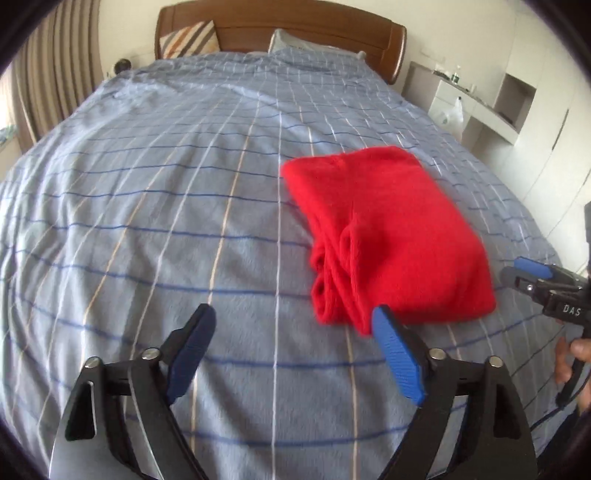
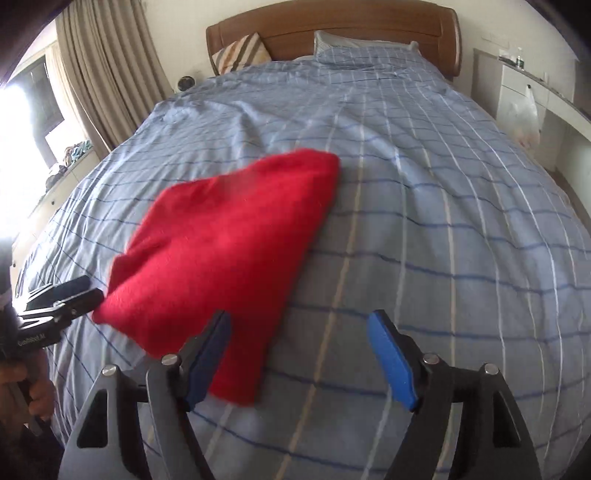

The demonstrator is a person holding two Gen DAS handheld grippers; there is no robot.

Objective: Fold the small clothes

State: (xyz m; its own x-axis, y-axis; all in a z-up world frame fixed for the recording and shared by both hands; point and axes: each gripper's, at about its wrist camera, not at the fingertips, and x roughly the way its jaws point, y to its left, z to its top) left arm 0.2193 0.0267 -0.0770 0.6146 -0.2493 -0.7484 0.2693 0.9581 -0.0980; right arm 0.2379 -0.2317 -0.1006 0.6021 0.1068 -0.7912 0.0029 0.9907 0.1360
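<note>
A red garment [image 1: 384, 236], already folded into a thick rough rectangle, lies flat on the blue checked bed cover [image 1: 166, 221], towards the foot of the bed and between the two claws. From the left claw [image 1: 291, 350] it lies ahead and to the right: that claw's right finger sits just at the bundle's near corner, where the rolled edges (they look like tucked-in sleeves or cuffs) bunch up, though whether it touches the cloth cannot be told. From the right claw [image 2: 299, 358] the garment [image 2: 229, 243] lies ahead and to the left, its nearest corner reaching down beside the left finger. The bundle's long axis runs from the foot of the bed up towards the headboard [image 2: 332, 33], slanting a little across both views. Both claws stand wide open and grip nothing, held low over the cover and pointing up the bed, one on each side of the near end. They seem about equally near. If another fold is wanted, it would likely mean each claw closing on a near corner and carrying it up along that axis; otherwise the piece looks close to done.
</note>
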